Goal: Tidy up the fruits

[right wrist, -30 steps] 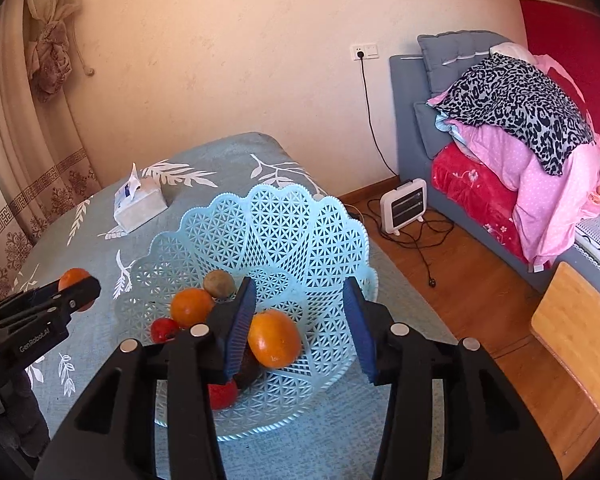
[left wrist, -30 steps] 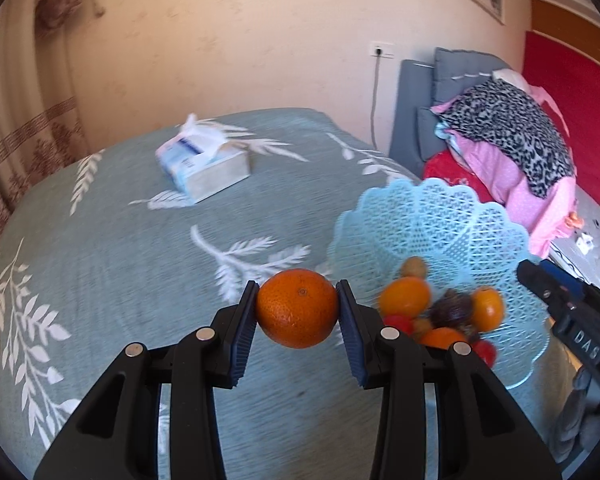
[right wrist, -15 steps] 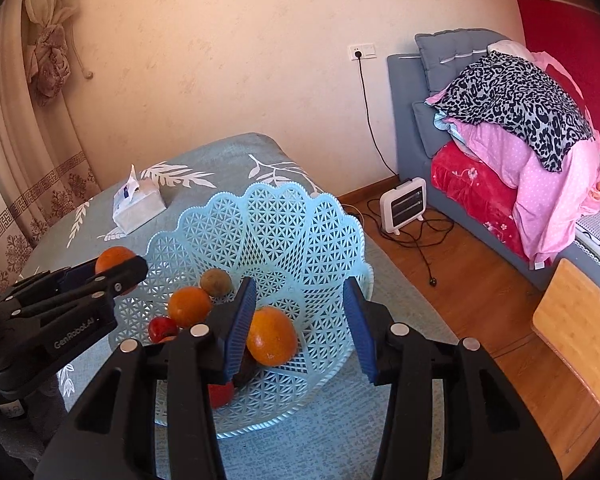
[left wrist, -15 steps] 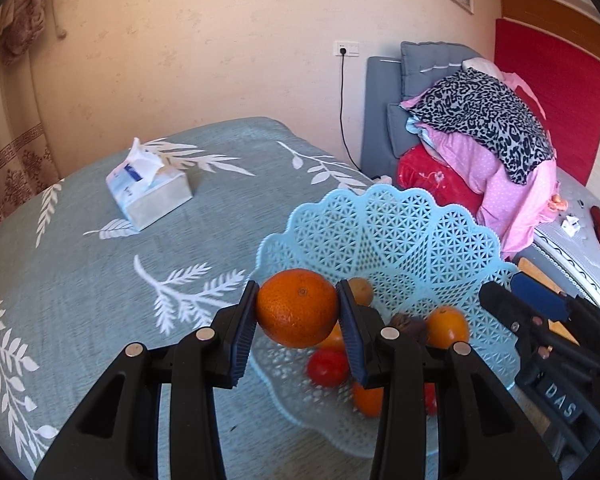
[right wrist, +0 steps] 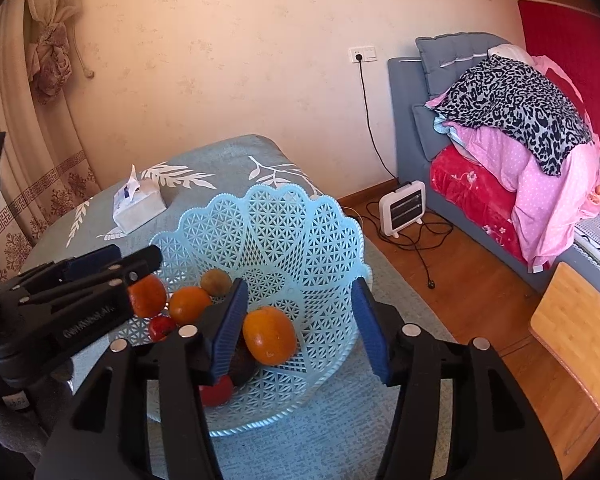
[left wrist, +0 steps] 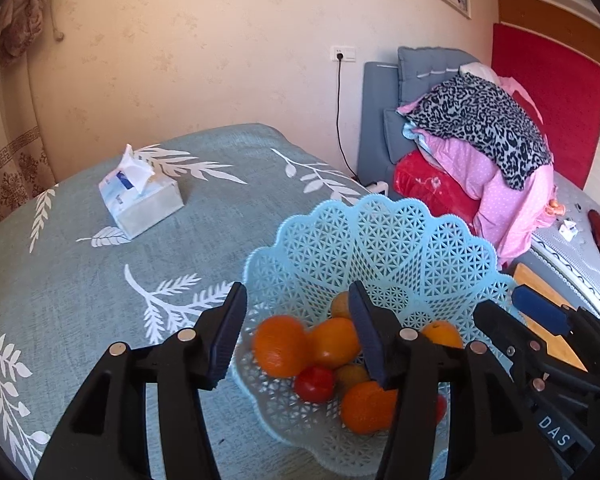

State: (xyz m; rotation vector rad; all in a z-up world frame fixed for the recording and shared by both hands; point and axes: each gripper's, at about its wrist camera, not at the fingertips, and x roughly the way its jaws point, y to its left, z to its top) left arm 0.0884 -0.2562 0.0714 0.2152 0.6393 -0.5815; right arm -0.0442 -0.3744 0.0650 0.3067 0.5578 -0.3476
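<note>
Below your left tongs (left wrist: 296,340), jaws apart and empty, the orange (left wrist: 281,346) sits in the basket (left wrist: 380,240); right tongs (right wrist: 300,328) gape too.

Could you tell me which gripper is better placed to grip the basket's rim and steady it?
Right. The right gripper is open, and the basket wall appears to sit between its fingers, so closing would likely catch it. The left gripper hangs open over the oranges inside.

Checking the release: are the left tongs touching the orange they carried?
Apart. The left wrist view shows the left tongs open, the orange lying in the basket clear of both pads.
</note>
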